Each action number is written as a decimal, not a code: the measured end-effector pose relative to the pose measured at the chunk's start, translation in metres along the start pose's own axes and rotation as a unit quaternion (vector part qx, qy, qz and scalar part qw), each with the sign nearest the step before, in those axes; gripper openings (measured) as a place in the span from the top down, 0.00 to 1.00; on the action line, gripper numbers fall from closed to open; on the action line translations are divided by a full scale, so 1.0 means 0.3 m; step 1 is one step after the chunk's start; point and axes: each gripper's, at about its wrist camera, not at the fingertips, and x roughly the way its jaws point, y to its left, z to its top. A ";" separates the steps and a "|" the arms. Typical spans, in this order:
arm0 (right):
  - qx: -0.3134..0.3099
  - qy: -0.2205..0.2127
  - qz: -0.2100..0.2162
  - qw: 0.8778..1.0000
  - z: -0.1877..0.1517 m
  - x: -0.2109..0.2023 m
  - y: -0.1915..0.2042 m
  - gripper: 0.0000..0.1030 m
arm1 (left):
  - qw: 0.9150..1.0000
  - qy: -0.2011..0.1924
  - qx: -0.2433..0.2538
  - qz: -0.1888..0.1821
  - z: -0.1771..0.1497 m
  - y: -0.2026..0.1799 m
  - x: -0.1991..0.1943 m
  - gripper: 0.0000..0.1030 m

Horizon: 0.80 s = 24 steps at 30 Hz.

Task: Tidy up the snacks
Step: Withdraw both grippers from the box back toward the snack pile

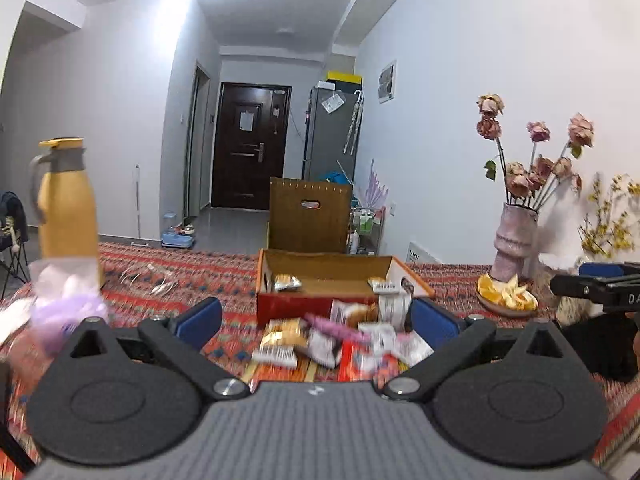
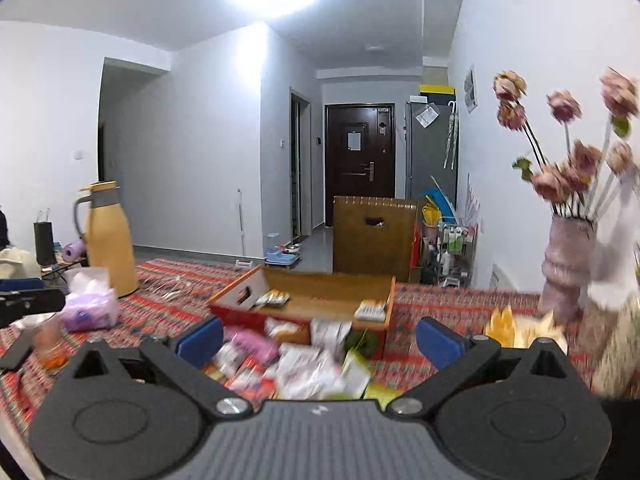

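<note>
Table (image 1: 168, 264) under a red patterned cloth fills both of your views, and the cardboard box (image 1: 320, 300) sits open at its middle. From your left wrist camera you look at the box's red front wall and see two packets inside it, one at each end; your right wrist camera looks at it more from the side and shows a cut-out handle in its left wall. The yellow thermos jug (image 2: 108, 240) stands at the left in both views, blurred in the left one. The pink vase of dried roses (image 1: 516, 240) is whole in the left view, cropped and smeared in the right. Only the left view gives a clear plate of orange peel (image 1: 506, 294).

The snack packets (image 1: 336, 340) lie heaped on the cloth just before the box. Your left hand-held gripper (image 1: 318, 322) is spread wide with nothing between its blue pads, and your right hand-held gripper (image 2: 320, 336) is likewise spread and empty.
</note>
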 end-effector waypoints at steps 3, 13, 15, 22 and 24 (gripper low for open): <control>-0.002 -0.006 -0.007 1.000 -0.124 -0.088 0.051 0.00 | 1.000 0.005 -0.005 0.006 -0.102 0.001 -0.089 0.00; 0.069 0.057 -0.001 0.996 -0.496 -0.135 0.118 0.00 | 0.995 0.092 0.012 0.030 -0.330 0.002 -0.082 0.00; 0.083 0.066 -0.002 0.994 -0.514 -0.122 0.105 0.00 | 0.994 0.102 0.011 0.026 -0.347 0.006 -0.070 0.00; 0.069 0.070 -0.003 0.995 -0.524 -0.065 0.102 0.00 | 0.991 0.127 0.010 0.032 -0.369 0.021 -0.002 0.00; 0.068 0.070 -0.006 0.995 -0.520 -0.049 0.109 0.00 | 0.991 0.130 0.010 0.030 -0.362 0.027 0.025 0.00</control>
